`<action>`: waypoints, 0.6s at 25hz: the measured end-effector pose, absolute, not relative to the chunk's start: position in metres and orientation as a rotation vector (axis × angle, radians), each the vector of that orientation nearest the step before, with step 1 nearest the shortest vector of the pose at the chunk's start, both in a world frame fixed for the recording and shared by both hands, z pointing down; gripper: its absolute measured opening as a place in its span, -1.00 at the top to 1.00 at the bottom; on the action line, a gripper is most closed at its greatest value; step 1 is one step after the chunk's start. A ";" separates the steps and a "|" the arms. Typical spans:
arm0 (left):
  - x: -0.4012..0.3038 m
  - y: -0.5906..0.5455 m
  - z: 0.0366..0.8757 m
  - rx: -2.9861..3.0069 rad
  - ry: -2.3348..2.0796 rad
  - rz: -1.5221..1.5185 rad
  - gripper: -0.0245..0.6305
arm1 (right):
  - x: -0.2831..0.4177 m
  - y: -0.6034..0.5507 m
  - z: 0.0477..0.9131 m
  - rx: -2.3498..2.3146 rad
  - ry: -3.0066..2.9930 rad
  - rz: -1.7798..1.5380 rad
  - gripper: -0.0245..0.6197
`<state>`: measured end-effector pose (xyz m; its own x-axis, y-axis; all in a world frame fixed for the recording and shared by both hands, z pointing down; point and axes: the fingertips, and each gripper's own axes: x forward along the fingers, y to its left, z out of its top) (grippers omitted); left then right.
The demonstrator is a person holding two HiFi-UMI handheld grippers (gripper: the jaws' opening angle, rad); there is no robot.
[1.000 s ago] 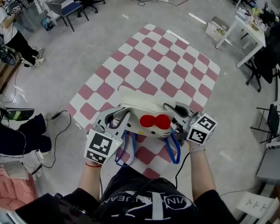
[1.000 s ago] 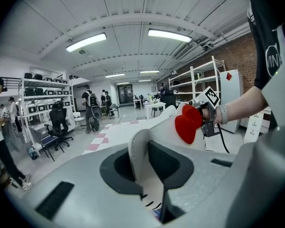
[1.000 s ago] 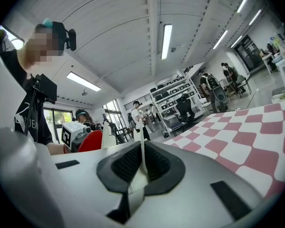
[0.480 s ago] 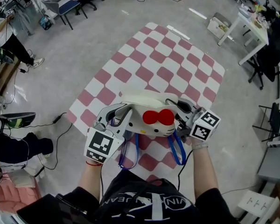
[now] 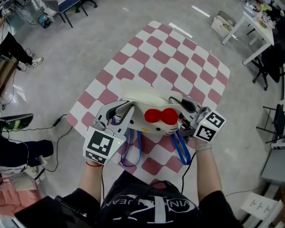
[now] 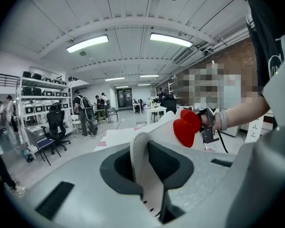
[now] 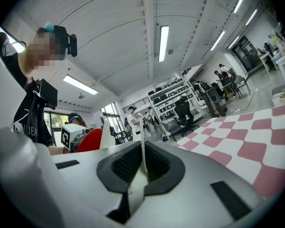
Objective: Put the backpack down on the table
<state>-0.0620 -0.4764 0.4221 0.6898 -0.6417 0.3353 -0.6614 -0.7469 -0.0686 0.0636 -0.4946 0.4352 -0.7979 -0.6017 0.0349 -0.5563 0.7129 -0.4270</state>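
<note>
White with a red bow [image 5: 160, 116], the backpack [image 5: 143, 103] hangs in the head view between the two grippers, over the near end of the table [image 5: 180, 65] and its pink-and-white chequered cloth; whether its underside touches the cloth cannot be told from here. The left gripper [image 5: 118, 114] has it by the left side and the right gripper [image 5: 181, 107] by the right side, each with its marker cube turned toward the person. Two blue straps [image 5: 182, 148] dangle below the bag, just in front of the person's dark shirt. In the left gripper view the jaws are pressed together on a thick white fold of the backpack, which stands up between the dark pads [image 6: 118, 167]. The red bow shows just beyond it, with the person's right hand [image 6: 210, 122] close behind. In the right gripper view the jaws are likewise clamped on a thin white edge of the backpack that rises straight up from between them. The chequered cloth spreads away to the right and lower, and the red bow and the left gripper's marker cube [image 7: 69, 133] sit at the left
</note>
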 end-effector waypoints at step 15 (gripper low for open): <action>-0.050 -0.488 0.435 2.887 -1.094 0.590 0.75 | 0.075 -0.510 0.455 -0.990 2.791 -0.584 0.89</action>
